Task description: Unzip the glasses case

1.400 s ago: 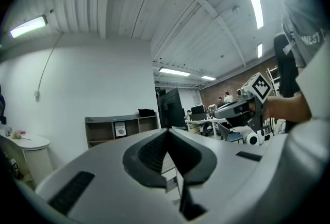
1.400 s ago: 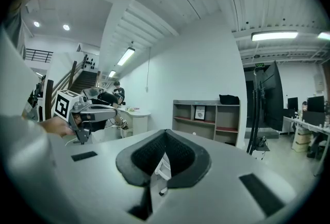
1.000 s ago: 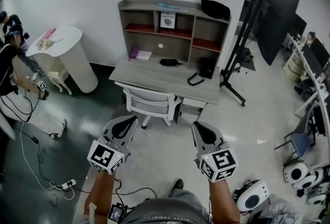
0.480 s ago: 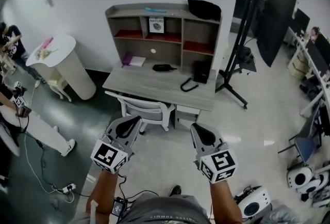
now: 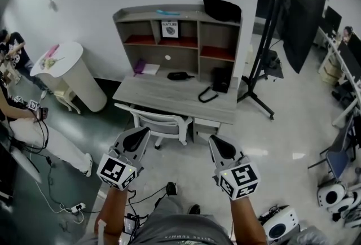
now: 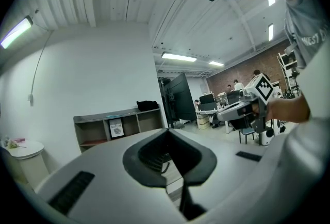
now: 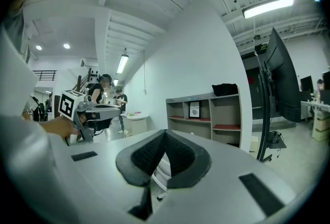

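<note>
Left gripper (image 5: 139, 133): jaws pressed together, holding nothing | right gripper (image 5: 218, 141): jaws pressed together, holding nothing | both pointed toward the chair (image 5: 161, 121) | glasses case (image 5: 179, 75) lay on the desk (image 5: 163, 95), well apart from both.

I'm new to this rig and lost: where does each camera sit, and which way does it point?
Head view: on the person's head, looking steeply down at the desk and white chair; forearms, left gripper and right gripper show.
Left gripper view: on the left gripper, looking along its shut jaws toward the shelves; the hand holding the right gripper shows.
Right gripper view: on the right gripper, along its shut jaws, facing the shelves; the left gripper shows.
Shared: both gripper views show the shelves and black bag.
</note>
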### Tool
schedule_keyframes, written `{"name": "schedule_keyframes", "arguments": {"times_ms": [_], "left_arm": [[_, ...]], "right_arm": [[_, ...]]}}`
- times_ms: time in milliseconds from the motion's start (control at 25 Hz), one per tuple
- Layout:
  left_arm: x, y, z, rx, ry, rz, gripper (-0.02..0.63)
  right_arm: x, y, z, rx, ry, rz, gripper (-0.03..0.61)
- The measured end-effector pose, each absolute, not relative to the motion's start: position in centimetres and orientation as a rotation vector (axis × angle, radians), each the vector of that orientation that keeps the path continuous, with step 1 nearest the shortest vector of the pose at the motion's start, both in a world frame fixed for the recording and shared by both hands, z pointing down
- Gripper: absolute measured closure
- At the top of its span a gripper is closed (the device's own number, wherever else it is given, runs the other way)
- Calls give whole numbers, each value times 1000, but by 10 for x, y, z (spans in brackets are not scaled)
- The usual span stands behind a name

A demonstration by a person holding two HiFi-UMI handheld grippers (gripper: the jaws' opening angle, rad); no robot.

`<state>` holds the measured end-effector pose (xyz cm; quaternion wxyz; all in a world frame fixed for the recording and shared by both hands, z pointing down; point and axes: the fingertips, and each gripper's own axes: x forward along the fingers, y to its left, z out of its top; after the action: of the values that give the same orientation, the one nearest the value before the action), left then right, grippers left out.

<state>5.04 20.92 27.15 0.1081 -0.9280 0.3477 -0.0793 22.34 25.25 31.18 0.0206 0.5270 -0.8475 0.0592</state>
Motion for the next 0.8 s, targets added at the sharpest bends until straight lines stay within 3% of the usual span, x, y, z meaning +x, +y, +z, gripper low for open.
{"name": "schedule_keyframes", "arguments": {"times_ms": [800], "left_arm": [[-13, 22, 277, -2801, 1005, -77, 614]], "right_arm": [[179, 89, 310, 1698, -2464, 175, 568]]}}
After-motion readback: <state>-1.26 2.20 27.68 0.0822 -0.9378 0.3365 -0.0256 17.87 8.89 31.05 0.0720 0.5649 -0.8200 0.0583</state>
